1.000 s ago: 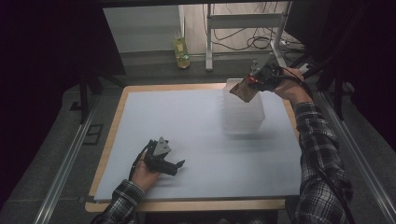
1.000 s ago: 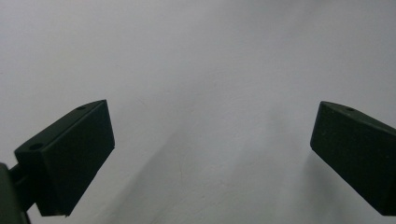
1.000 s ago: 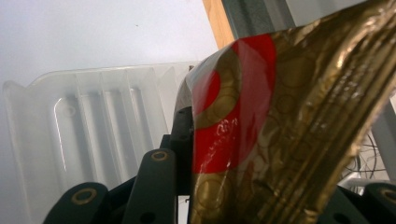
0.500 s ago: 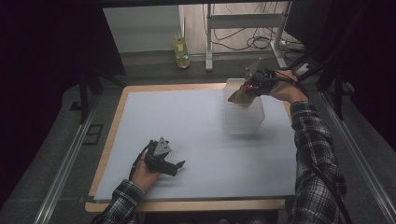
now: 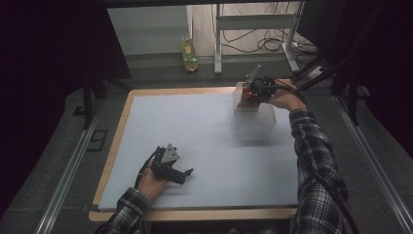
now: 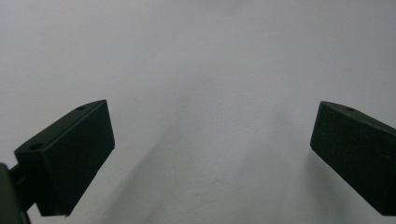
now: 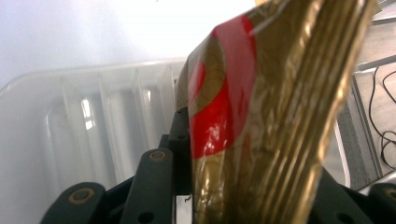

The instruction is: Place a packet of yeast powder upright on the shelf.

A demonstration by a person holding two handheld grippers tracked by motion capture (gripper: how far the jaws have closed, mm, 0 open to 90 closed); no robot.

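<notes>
free: white sheet [image 5: 195, 141] | obstacle: clear tray [image 5: 254, 122] far-right

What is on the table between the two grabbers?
Nothing but bare white table lies between the left gripper and the right gripper, which holds a gold and red packet over the clear tray, in the high view.

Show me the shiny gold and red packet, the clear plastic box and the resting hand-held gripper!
gold and red packet [image 7: 261, 116], right gripper view, its front.
clear plastic box [image 5: 255, 127], high view, near wall.
left hand-held gripper [image 5: 187, 171], high view, between its fingertips.
</notes>
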